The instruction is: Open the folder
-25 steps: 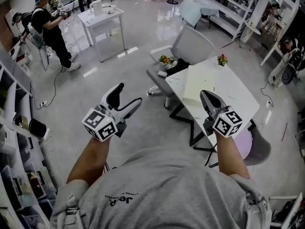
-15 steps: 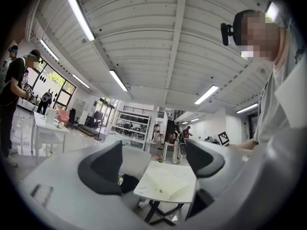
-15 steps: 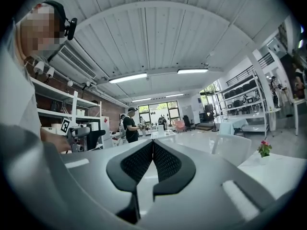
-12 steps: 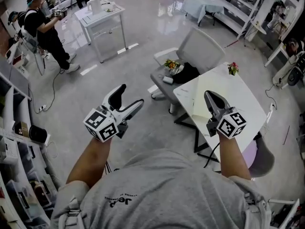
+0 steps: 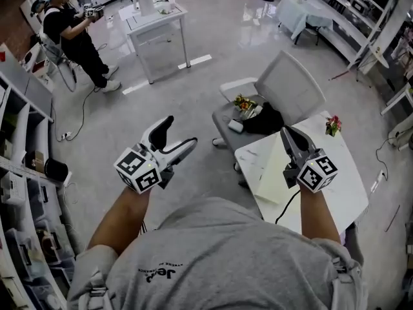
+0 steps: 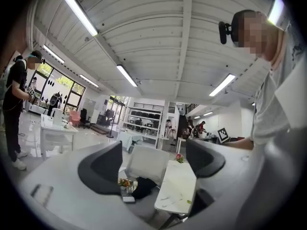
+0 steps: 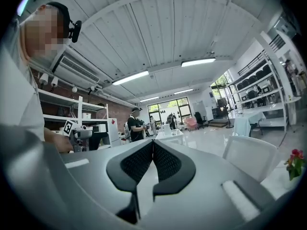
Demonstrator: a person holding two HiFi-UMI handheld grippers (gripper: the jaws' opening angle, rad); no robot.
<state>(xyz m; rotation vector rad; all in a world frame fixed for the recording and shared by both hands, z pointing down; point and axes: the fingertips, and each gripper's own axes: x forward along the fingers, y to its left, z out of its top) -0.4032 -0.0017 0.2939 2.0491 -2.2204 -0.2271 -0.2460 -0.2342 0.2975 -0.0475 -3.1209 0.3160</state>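
A pale yellow-green folder (image 5: 273, 172) lies shut on the near left part of a white table (image 5: 341, 189) at the right of the head view. My right gripper (image 5: 288, 135) hovers in the air over the folder's far edge with its jaws shut on nothing; in the right gripper view (image 7: 153, 161) the black pads press together. My left gripper (image 5: 181, 130) is held over the floor, well left of the table, with its jaws open and empty. In the left gripper view (image 6: 153, 162) the table (image 6: 178, 188) shows between the pads.
A white chair (image 5: 294, 89) stands at the table's far side with a black item (image 5: 264, 119) and small flowers (image 5: 244, 102) on its seat. A red flower pot (image 5: 333, 124) sits on the table's far corner. Shelves (image 5: 22, 173) line the left. A person (image 5: 71, 28) stands by a far table (image 5: 157, 19).
The table and chair have come closer and slid right and down in the head view. Both grippers keep their poses, the left open and the right shut.
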